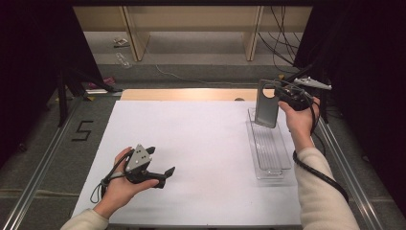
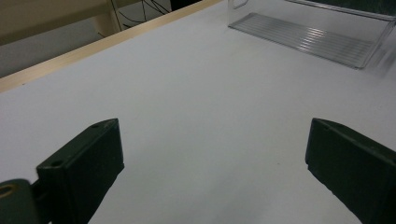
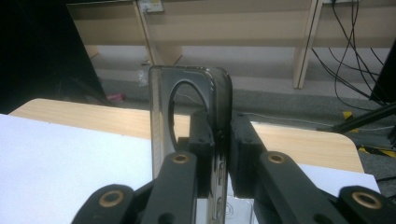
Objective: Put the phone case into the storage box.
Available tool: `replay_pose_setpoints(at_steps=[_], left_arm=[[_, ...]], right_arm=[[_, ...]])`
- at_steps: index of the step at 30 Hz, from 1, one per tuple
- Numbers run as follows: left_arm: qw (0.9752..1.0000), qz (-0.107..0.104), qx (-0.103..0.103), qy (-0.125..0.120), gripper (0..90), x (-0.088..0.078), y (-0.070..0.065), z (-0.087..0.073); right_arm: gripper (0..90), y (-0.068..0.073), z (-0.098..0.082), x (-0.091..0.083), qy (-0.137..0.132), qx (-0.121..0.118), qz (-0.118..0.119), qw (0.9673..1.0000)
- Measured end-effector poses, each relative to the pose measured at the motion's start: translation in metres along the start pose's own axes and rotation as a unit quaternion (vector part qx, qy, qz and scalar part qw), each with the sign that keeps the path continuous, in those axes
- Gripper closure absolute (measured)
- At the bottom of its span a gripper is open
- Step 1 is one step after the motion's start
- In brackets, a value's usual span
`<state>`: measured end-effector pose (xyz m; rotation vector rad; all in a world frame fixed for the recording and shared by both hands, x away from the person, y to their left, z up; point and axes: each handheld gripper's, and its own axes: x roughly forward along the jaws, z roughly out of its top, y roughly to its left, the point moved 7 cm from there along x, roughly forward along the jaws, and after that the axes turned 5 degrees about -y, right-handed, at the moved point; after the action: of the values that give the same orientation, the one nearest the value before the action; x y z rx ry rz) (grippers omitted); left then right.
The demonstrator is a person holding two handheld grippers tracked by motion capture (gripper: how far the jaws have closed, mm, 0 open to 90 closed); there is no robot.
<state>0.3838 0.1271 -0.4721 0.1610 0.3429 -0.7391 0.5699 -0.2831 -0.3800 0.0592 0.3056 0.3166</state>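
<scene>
Jaws of right gripper [image 1: 282, 96] clamp grey phone case [image 1: 266, 110] upper right, above clear tray [image 1: 270, 170]; left gripper [image 1: 160, 168] gapes empty, lower left.

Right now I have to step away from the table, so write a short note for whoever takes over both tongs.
Right tongs: shut on the smoky grey translucent phone case with a round camera cutout, held upright above the far end of the clear ribbed plastic tray.
Left tongs: open, holding nothing, low over the white table sheet.
Done: case picked up.
Left: probably set the case down in the tray and release.
</scene>
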Motion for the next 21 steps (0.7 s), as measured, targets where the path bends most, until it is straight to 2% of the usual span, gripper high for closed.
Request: replay_pose_setpoints(at_steps=[4,21], left_arm=[[1.0,0.0,0.0,0.0,3.9,0.0,0.0,0.0001],[1.0,0.0,0.0,0.0,3.9,0.0001,0.0,0.0001]], right_arm=[[82.2,0.0003,-0.0007,0.0015,0.004,-0.007,-0.001,1.0],[82.1,-0.0001,-0.0037,0.0074,0.008,-0.005,-0.002,1.0]])
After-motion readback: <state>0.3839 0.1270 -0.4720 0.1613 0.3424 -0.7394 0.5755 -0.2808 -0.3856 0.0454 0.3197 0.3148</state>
